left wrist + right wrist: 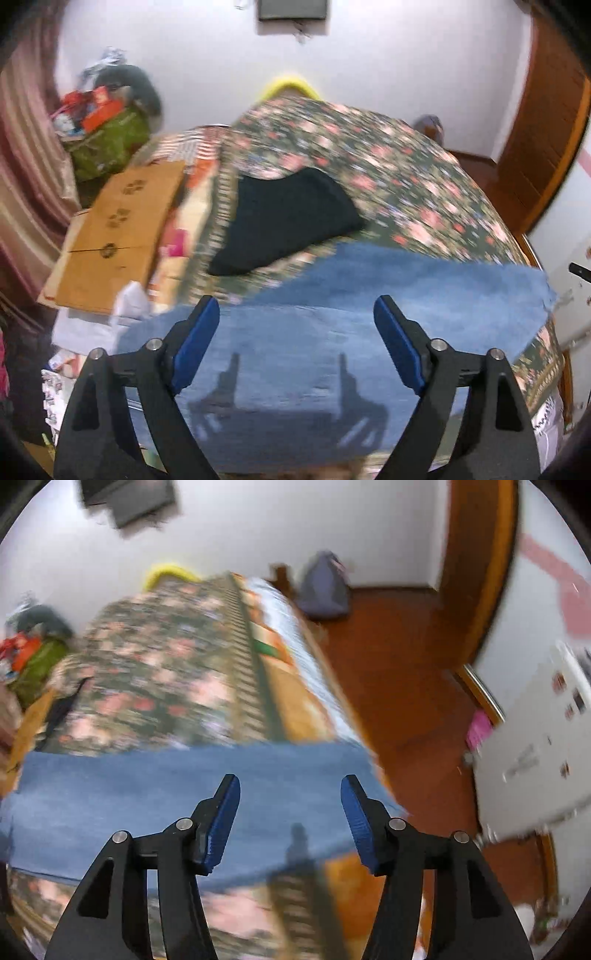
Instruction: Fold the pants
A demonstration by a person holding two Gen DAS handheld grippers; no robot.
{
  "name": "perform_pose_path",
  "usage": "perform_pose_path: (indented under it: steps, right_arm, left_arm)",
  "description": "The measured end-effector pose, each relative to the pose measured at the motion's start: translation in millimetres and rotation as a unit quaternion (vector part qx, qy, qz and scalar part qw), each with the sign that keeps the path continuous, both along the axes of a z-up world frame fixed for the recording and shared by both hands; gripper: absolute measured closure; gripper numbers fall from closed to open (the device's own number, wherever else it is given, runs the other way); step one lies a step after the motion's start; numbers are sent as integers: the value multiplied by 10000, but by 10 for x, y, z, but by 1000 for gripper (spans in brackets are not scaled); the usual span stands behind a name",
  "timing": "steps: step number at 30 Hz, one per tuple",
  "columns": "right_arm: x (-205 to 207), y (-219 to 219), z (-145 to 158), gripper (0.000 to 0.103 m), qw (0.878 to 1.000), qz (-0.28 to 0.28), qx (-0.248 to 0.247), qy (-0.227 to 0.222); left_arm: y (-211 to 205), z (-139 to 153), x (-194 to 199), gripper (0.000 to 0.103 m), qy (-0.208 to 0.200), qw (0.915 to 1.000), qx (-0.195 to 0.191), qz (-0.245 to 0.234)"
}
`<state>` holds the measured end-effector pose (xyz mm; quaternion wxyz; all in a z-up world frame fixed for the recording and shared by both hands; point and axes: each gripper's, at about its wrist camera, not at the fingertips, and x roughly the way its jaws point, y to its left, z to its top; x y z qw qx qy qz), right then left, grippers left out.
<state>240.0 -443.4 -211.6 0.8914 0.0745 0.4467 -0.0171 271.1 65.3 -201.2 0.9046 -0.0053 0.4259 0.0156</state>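
Note:
Blue jeans (332,332) lie spread flat across the near end of a bed with a floral cover (369,155). In the right wrist view the jeans (147,794) form a wide band across the bed, reaching its right edge. My left gripper (295,314) is open and empty, hovering above the jeans, its shadow falling on the denim. My right gripper (290,794) is open and empty, above the jeans near the bed's right edge. Both views are motion-blurred.
A folded black garment (288,221) lies on the bed beyond the jeans. Cardboard boxes (118,229) and a green bag (107,144) stand left of the bed. Wooden floor (406,672), a white cabinet (535,746) and a door frame are on the right.

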Motion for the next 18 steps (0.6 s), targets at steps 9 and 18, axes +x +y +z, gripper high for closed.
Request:
perform_pose_path:
  steps: [9, 18]
  right_arm:
    - [476, 1753, 241, 49, 9837, 1715, 336, -412]
    - [971, 3323, -186, 50, 9492, 3100, 545, 45]
  left_arm:
    - [1389, -287, 173, 14, 380, 9961, 110, 784]
    - [2032, -1237, 309, 14, 1355, 9850, -457, 970]
